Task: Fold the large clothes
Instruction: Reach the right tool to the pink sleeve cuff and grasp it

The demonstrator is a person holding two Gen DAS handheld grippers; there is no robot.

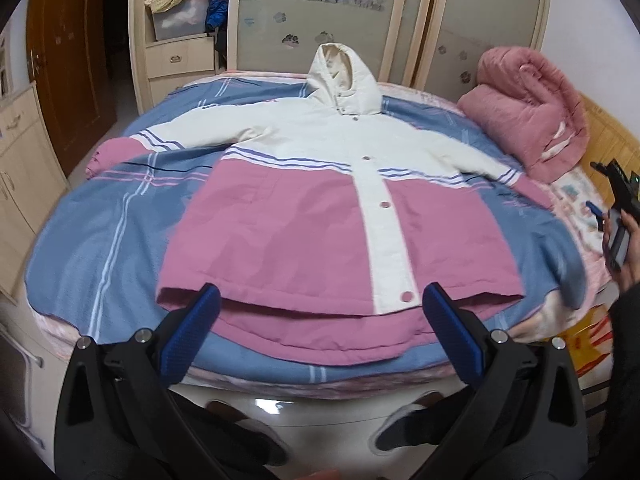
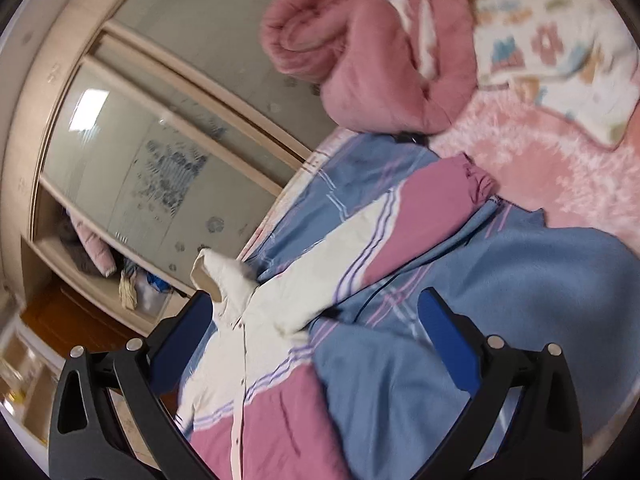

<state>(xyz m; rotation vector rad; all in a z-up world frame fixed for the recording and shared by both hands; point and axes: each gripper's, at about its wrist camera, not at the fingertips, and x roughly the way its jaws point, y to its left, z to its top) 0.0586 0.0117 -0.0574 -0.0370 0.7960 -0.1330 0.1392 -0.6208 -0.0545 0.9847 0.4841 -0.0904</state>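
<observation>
Left hand-held gripper point(image 1: 320, 304) open, jacket point(image 1: 312, 216) flat on bed point(image 1: 100, 240)

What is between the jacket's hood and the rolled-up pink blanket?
Only the blue striped sheet lies between the jacket's hood and the pink blanket. The left wrist view shows it best.

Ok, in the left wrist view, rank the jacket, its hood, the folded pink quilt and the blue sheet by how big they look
1. blue sheet
2. jacket
3. folded pink quilt
4. hood

Quilt and hood lie farther from the camera, so they look smaller.
</observation>
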